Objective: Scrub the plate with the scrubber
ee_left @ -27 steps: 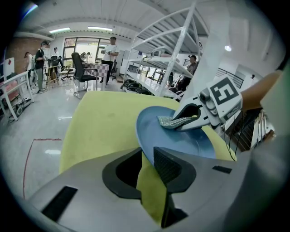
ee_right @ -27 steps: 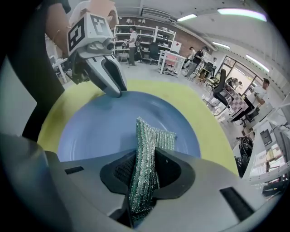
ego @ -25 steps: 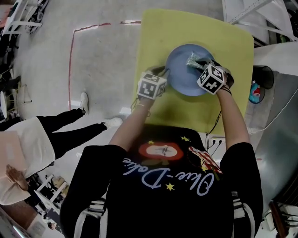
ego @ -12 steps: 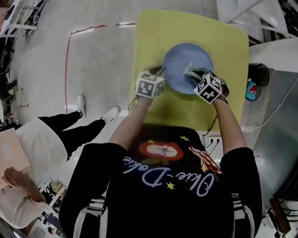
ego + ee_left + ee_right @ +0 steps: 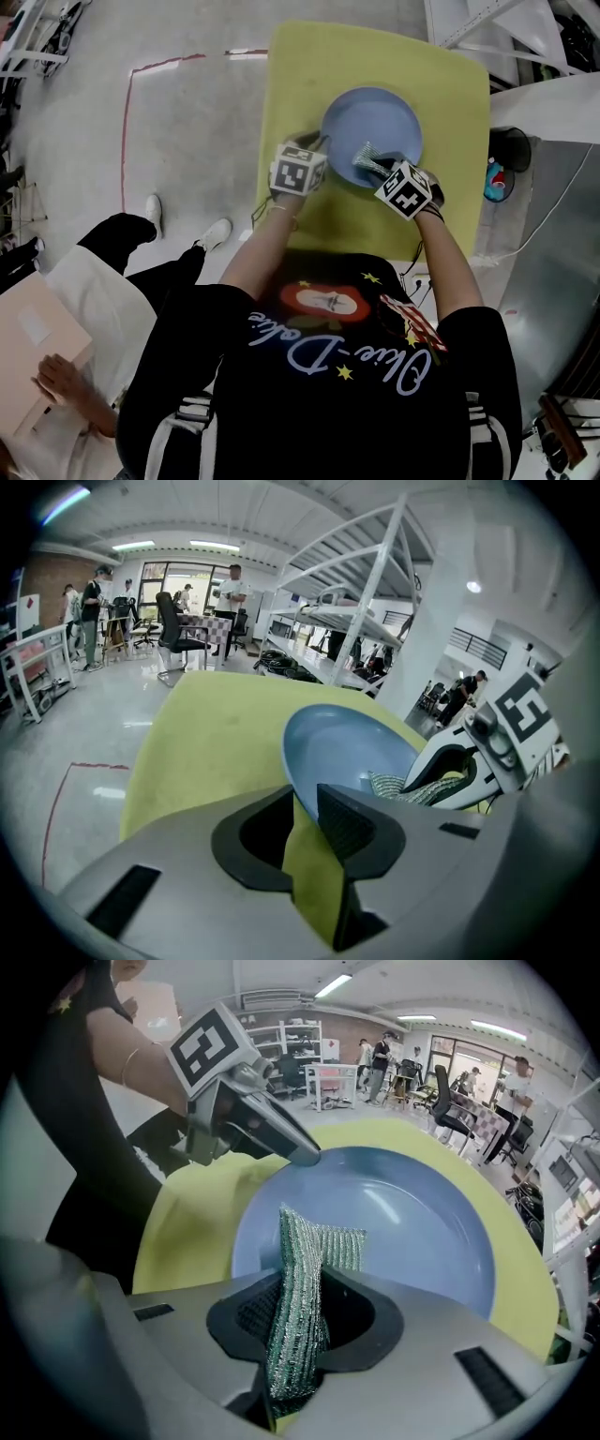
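Note:
A blue plate (image 5: 380, 117) (image 5: 337, 747) (image 5: 412, 1232) lies on the round-cornered yellow table (image 5: 450, 84). My left gripper (image 5: 323, 144) (image 5: 305, 819) reaches in from the left with the plate's near-left rim between its jaws, which are closing on it; its tips show at the rim in the right gripper view (image 5: 314, 1155). My right gripper (image 5: 381, 167) (image 5: 295, 1321) is shut on a green-and-silver mesh scrubber (image 5: 365, 154) (image 5: 302, 1241) (image 5: 405, 787). The scrubber's free end rests on the near part of the plate.
White metal shelving (image 5: 469, 23) stands beyond the table's far right corner. A dark bin (image 5: 502, 159) sits at the right. A seated person (image 5: 112, 281) holding a flat pale board is at the lower left. Red tape (image 5: 127, 122) marks the floor.
The right gripper has drawn the scrubber from the far middle of the plate toward its near rim. The left gripper has kept its place on the plate's edge.

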The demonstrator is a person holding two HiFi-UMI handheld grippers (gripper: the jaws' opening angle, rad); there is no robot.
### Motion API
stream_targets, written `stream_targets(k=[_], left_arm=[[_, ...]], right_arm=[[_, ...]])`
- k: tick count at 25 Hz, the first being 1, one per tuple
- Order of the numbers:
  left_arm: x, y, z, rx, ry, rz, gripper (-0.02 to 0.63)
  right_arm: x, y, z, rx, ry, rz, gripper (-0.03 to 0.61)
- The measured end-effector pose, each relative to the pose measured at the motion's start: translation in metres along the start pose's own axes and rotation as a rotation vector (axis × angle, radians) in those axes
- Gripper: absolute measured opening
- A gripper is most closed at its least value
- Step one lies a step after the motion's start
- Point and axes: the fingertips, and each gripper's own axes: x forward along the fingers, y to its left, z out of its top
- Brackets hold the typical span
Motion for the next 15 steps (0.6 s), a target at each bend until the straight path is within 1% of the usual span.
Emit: stream_targets(k=[4,7,10,13,15], left_arm=[[0.001,-0.001,-0.002,0.001,0.004,-0.001,0.072],[0.002,0.001,-0.001,0.001,0.006,0.003,0.073],[0.002,0.001,-0.001,0.002,0.009,0.007,0.073],[0.003,-0.001,0.0,0.002,0.013,0.007,0.074],[0.004,-0.002,0.0,0.001,0.013,0.005,0.072]], right_arm=[[0.001,0.008,0.004,0.042,-0.035,0.036,0.072],[0.002,0.011,0.007,0.042,-0.045,0.047,0.072],[0.001,0.013,0.009,0.056,-0.053,0.094,0.072],[-0.003,0.017,0.009,0.043,-0.07,0.147,0.072],[-0.005,0.017,0.009,0.03,-0.079,0.143,0.072]])
